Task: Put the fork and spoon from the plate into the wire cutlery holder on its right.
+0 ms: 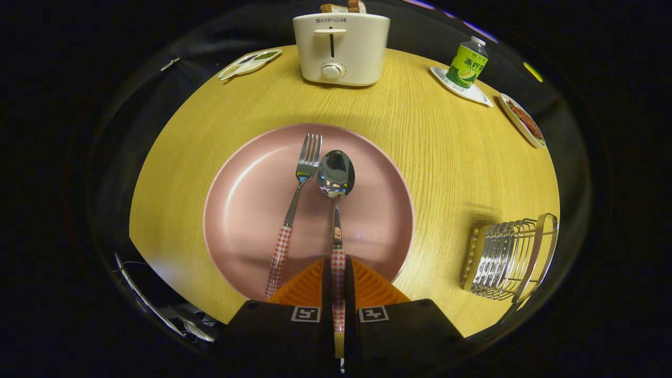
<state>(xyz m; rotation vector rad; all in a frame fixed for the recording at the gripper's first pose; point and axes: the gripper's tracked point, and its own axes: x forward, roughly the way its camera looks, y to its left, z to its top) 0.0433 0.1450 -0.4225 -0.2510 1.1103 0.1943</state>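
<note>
So on the round wooden table (420, 157) there's one pink plate (247, 210) with one fork (296, 199) and one spoon (336, 189) lying side by side on it, fork to the spoon's left, plus one wire cutlery holder (506, 260) sitting to the plate's right, well apart from it. Beyond the plate is one toaster (341, 50) and one green bottle (467, 64), plus three small dishes. The gripper (338, 270) has its fingers nearly closed, clamped on the spoon's checkered handle at the plate's near rim.
</note>
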